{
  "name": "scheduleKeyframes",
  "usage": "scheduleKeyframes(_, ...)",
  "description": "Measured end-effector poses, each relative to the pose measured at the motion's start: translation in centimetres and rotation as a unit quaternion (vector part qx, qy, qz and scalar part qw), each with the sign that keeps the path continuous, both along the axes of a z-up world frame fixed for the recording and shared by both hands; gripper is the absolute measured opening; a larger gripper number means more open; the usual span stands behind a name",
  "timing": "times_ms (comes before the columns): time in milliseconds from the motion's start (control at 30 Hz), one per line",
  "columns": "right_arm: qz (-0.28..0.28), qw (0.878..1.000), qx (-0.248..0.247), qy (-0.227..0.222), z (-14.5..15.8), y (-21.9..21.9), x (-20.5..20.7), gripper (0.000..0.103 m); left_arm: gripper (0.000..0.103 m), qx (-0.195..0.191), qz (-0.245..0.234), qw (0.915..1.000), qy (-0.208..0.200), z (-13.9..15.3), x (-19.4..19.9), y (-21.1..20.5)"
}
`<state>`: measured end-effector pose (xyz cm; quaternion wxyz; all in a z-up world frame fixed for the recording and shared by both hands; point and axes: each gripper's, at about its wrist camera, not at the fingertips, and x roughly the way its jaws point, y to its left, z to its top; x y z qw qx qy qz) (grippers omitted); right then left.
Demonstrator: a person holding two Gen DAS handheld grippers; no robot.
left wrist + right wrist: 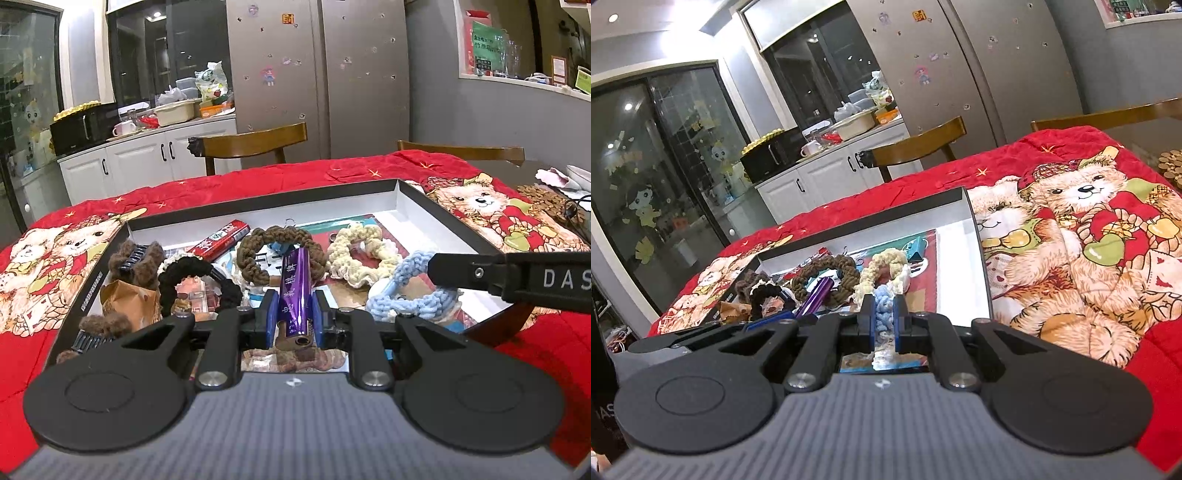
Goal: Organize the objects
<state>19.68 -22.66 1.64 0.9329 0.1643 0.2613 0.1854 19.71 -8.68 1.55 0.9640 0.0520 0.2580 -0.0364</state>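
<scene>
A shallow black-rimmed box (pixel 408 201) on the red bear cloth holds hair ties and small items. My left gripper (pixel 295 317) is shut on a purple foil tube (pixel 294 291) and holds it over the box's near side. My right gripper (pixel 884 323) is shut on a light blue knitted scrunchie (pixel 884 304); it reaches in from the right in the left wrist view (pixel 436 266), at the blue scrunchie (pixel 410 291). A brown scrunchie (pixel 255 258), a cream scrunchie (pixel 354 254) and a black scrunchie (pixel 192 277) lie in the box.
A red snack pack (pixel 221 242), brown hair clips (pixel 135 260) and a tan wrapper (pixel 125 306) lie at the box's left. Two wooden chairs (pixel 255 142) stand behind the table. A woven mat (pixel 543 199) and cable lie at far right.
</scene>
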Motion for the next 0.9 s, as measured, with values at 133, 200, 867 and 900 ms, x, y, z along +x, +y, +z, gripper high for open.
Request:
scheduleKeyframes(133,0.001,1.000,0.005,0.000,0.0,0.1,-0.1,0.011,0.023,0.003,0.001,1.0000,-0.003,-0.1,-0.1,0.0)
scheduleKeyframes(200,0.001,1.000,0.003,-0.001,0.0,0.1,0.0,0.011,0.023,0.003,0.001,1.0000,-0.004,-0.1,-0.1,0.0)
scheduleKeyframes(867,-0.010,0.999,0.012,-0.041,2.8,-0.7,-1.7,0.076,0.074,0.013,0.008,0.9993,-0.034,1.7,-1.6,-0.2)
scheduleKeyframes(900,-0.006,0.999,0.013,-0.046,3.2,-0.8,-1.9,0.078,0.075,0.020,0.007,0.9988,-0.043,2.0,-1.9,-0.4)
